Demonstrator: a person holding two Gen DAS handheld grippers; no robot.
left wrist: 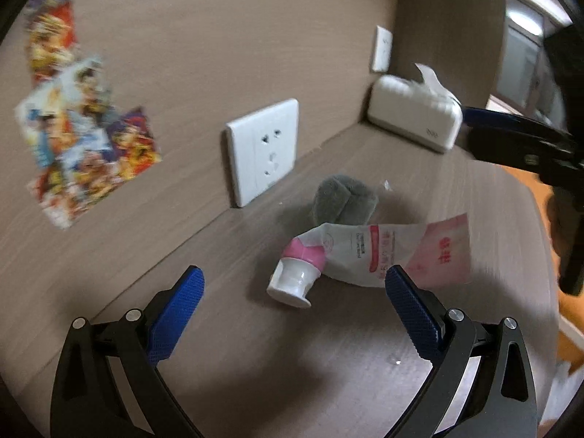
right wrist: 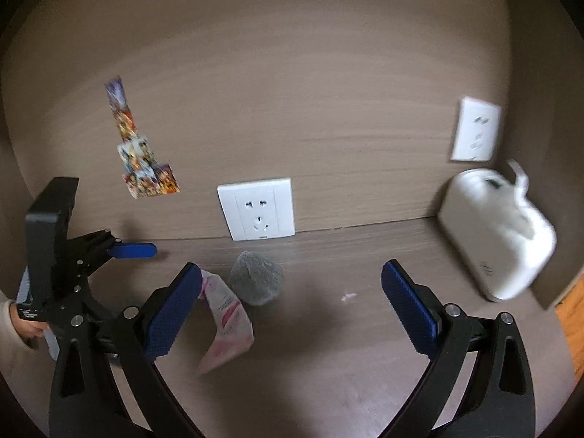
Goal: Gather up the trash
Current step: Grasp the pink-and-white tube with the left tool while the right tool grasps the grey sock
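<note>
A squeezed white and pink tube (left wrist: 365, 255) with a white cap lies on the brown wooden desk (left wrist: 292, 346). It also shows in the right wrist view (right wrist: 228, 325). A grey fuzzy ball (left wrist: 345, 200) sits just behind it, near the wall (right wrist: 257, 283). A tiny white scrap (right wrist: 348, 296) lies on the desk. My left gripper (left wrist: 294, 288) is open, low over the desk, with the tube's cap between its fingers. My right gripper (right wrist: 292, 288) is open and empty above the desk, right of the tube. The left gripper's blue fingertips (right wrist: 133, 250) show at the left.
A white tissue box (left wrist: 414, 116) stands in the back right corner (right wrist: 500, 233). White wall sockets (left wrist: 262, 149) (right wrist: 257, 208) sit on the back panel, another socket (right wrist: 474, 135) further right. Colourful stickers (left wrist: 73, 138) are on the wall. The desk's right edge (left wrist: 547, 255) drops to an orange floor.
</note>
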